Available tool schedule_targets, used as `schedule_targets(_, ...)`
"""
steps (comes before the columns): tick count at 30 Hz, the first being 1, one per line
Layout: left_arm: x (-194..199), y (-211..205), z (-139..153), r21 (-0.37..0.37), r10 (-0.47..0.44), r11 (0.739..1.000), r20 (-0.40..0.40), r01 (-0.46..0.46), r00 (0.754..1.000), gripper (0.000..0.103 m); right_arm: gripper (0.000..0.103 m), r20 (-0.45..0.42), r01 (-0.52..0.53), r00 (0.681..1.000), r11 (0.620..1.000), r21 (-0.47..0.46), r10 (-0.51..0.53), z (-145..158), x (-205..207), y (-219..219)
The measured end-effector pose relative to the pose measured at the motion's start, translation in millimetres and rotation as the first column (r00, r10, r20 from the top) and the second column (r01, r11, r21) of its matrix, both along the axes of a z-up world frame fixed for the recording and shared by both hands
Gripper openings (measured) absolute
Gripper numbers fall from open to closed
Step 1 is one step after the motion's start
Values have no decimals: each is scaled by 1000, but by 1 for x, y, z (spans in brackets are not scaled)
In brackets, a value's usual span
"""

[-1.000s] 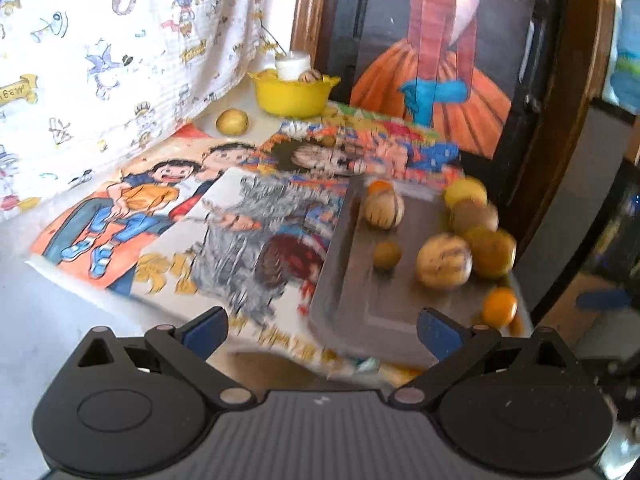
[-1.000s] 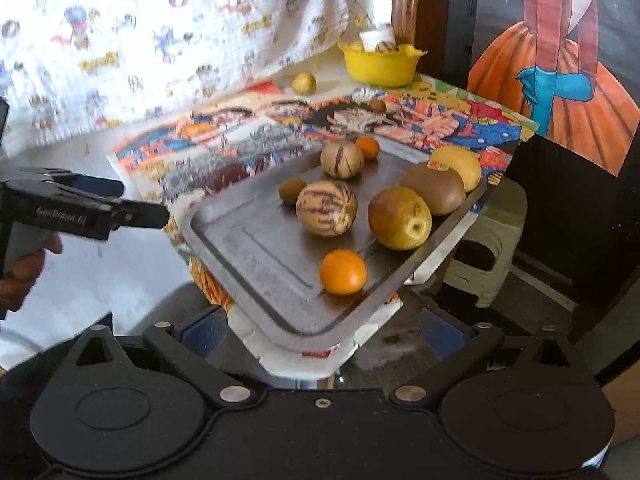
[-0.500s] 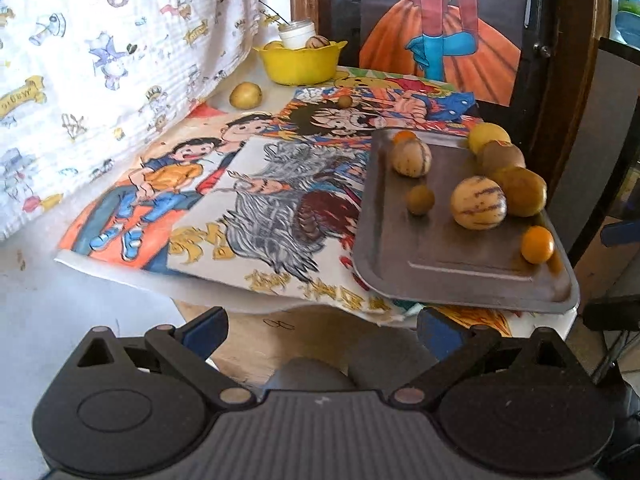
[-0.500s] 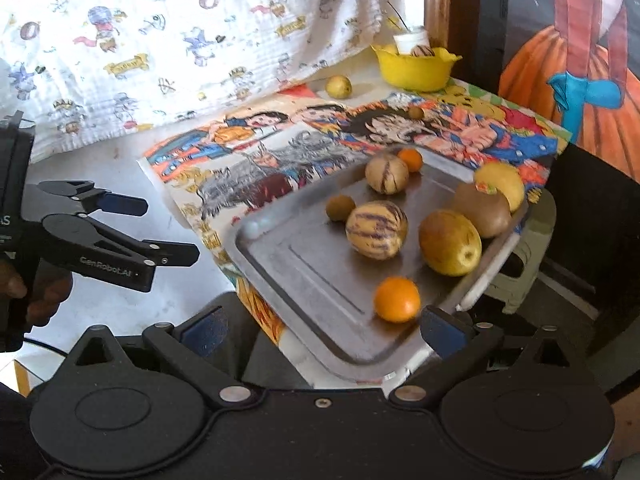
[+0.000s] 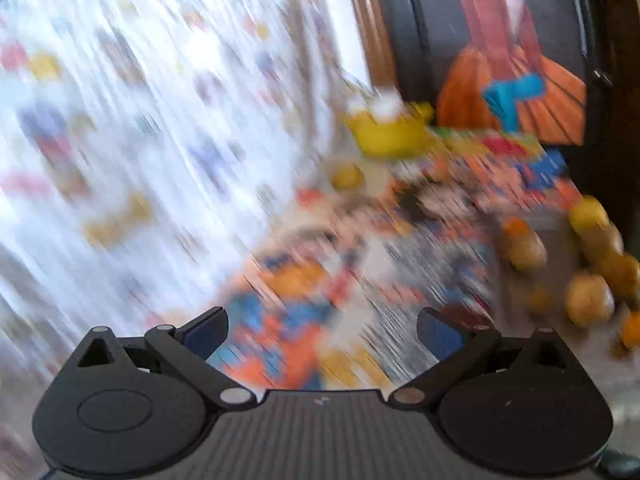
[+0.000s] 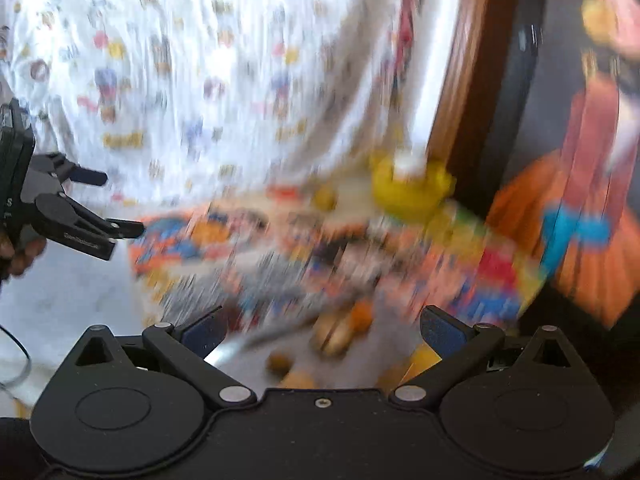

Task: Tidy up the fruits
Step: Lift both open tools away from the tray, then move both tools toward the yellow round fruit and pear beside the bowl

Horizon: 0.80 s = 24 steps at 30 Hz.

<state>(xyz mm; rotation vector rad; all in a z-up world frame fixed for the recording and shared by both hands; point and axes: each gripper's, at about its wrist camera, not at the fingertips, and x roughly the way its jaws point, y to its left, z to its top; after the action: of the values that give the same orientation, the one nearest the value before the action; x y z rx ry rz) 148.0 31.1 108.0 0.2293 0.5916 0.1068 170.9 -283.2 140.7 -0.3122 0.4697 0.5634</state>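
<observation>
Both views are smeared by motion. The grey metal tray [image 5: 560, 240] lies at the right edge of the left wrist view with several yellow, brown and orange fruits [image 5: 590, 300] on it. In the right wrist view the tray [image 6: 256, 340] sits low, just ahead of my fingers, with a striped fruit [image 6: 334, 334] and a small orange [image 6: 360, 314]. A yellow bowl [image 5: 390, 134] [image 6: 412, 190] stands at the back with a loose yellow fruit [image 5: 346, 176] [image 6: 324, 198] beside it. My left gripper [image 5: 322, 330] is open and empty. My right gripper [image 6: 320, 328] is open and empty too.
Colourful cartoon posters [image 5: 304, 280] cover the table. A white printed cloth [image 6: 200, 60] hangs behind. A wooden door frame [image 6: 460, 80] and a picture of an orange dress [image 5: 516, 80] stand at the right. The left gripper [image 6: 80, 216] is visible at the left, held by a hand [image 6: 20, 256].
Both cameras have swung up and forward quickly, blurring everything. The tray has slid to the right edge of the left view and low in the right view. Both jaws stay open.
</observation>
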Motion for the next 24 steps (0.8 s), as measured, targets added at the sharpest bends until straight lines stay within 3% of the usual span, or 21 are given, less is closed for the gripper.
schedule_targets(5,21,11,69,120,38,991,151,-56,988,103,102,137,1,990,998,67,-10,92,36,4)
schedule_targets(8,38,9,109,186,58,977,239,-104,969,103,102,106,-9,994,984,177,-10,136,65,9)
schedule_targets(11,58,2,136,215,46,970,289,-112,956,103,102,45,3,999,967,256,-15,158,97,18)
schedule_targets(14,83,-7,145,241,41,963,309,-119,950,103,102,-25,45,999,964,261,-40,153,129,31)
schedule_targets(17,112,-16,132,265,12,960,273,-87,962,103,102,-107,96,992,967,238,-72,123,162,40)
schedule_targets(24,175,-23,65,279,-72,960,145,29,987,103,102,-309,181,942,973,147,-129,21,237,50)
